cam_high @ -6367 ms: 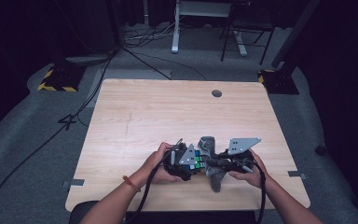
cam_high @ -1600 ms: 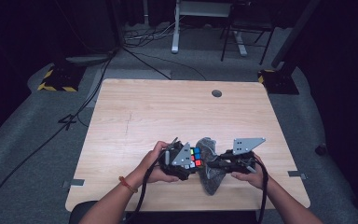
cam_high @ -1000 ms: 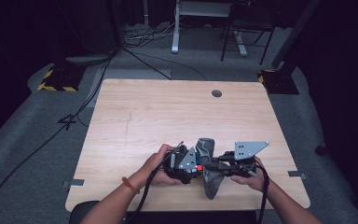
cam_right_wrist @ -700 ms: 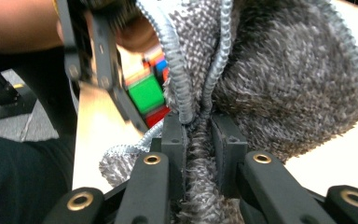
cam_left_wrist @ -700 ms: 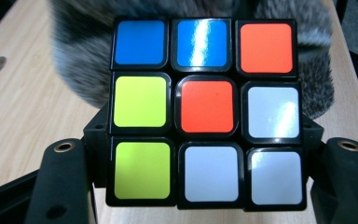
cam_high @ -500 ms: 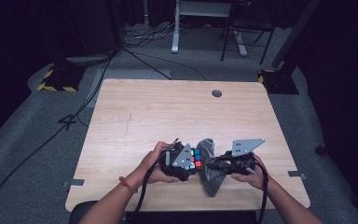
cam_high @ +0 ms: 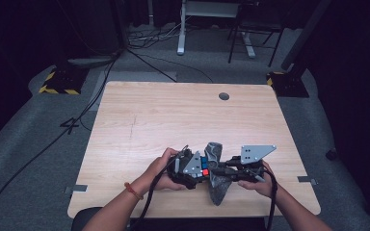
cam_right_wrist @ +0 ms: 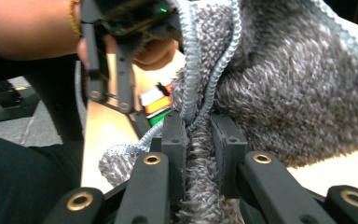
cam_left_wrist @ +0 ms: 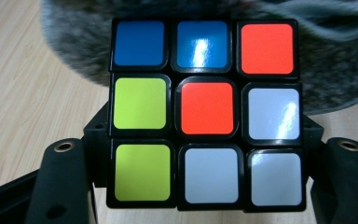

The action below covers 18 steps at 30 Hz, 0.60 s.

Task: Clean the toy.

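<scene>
My grippers are both black. The left gripper (cam_high: 189,168) and right gripper (cam_high: 243,169) each carry a grey three-cornered plate and trail a black cable. The fingers (cam_right_wrist: 175,140) are chunky black plastic with brass screw rings. There's an orange band (cam_high: 132,190) on my left wrist, no sleeves.

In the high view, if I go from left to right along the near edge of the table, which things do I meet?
Person's left hand → left gripper holding the puzzle cube → grey fuzzy cloth → right gripper clamped on that cloth → person's right hand.
</scene>
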Motion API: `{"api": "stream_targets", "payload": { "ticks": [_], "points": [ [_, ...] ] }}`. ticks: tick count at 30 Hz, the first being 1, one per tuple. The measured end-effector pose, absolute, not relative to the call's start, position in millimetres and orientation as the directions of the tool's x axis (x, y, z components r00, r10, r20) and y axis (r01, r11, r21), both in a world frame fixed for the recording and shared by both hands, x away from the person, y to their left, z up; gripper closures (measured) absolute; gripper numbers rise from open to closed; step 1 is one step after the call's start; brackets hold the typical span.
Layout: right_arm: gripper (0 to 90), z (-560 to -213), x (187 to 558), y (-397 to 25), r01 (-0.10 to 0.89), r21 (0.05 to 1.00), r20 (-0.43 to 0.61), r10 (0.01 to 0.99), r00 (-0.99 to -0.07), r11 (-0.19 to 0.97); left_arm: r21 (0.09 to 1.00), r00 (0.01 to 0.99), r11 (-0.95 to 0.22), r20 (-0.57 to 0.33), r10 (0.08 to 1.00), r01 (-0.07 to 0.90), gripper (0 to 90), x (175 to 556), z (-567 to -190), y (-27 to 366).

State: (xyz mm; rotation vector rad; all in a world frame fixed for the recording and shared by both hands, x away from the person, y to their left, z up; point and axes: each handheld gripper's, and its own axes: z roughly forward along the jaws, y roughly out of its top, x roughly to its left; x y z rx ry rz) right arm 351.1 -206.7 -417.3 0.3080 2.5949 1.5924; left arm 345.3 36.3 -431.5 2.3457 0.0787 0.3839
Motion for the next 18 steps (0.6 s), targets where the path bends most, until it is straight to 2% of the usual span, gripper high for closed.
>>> {"api": "stream_targets", "payload": {
  "ticks": [8,12,15,18],
  "points": [
    [77.8,-429.5,361.8,-209.7,0.179,0.847,0.044,0.27,-0.962,0.5,0.722,0.948,-0.689,0.263,0.178,-0.071,33.1,343.7,-420.3,43.5],
    [77.8,-421.8,356.2,-210.0,0.141,0.865,0.042,0.211,-0.977,0.481,0.693,0.938,-0.719,0.285,0.196,-0.061,33.1,345.6,-422.2,43.2],
    [77.7,-412.6,346.5,-205.6,0.095,0.877,0.014,0.172,-0.985,0.47,0.691,0.949,-0.721,0.259,0.181,-0.051,33.2,348.1,-427.6,40.1],
    [77.7,-408.3,342.8,-204.0,0.083,0.882,0.001,0.175,-0.985,0.464,0.688,0.952,-0.724,0.255,0.172,-0.053,33.2,346.9,-431.5,36.5]
  ]
}}
